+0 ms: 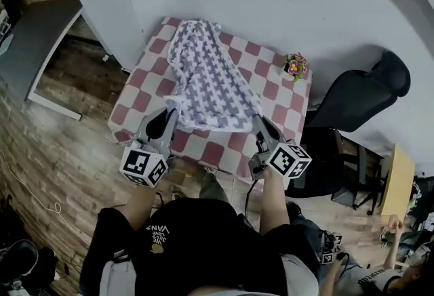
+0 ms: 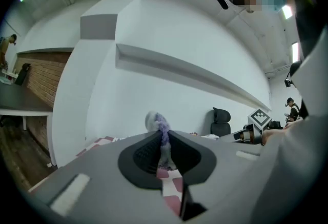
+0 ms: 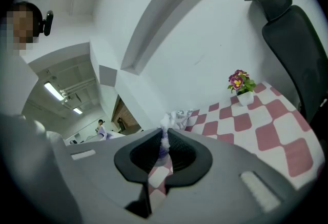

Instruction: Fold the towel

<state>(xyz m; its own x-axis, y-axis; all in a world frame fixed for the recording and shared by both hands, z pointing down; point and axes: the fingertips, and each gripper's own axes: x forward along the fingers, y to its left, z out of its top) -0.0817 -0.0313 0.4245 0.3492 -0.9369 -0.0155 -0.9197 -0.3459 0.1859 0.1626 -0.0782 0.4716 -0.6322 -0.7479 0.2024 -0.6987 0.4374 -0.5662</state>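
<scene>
Because a fold needs two corners carried together, the left gripper point(image 1: 169, 114) and right gripper point(image 1: 258, 121) each had their fingers point(image 2: 145, 154) pinched tight on a corner of the towel point(image 1: 207, 78) (the rest lay on the bench point(image 1: 224, 150), near the flower pot point(image 1: 296, 66)).

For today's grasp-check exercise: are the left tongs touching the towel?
Touching. The left gripper view shows the left tongs shut on a bunched edge of the towel, with the fabric pinched between the pads.
</scene>
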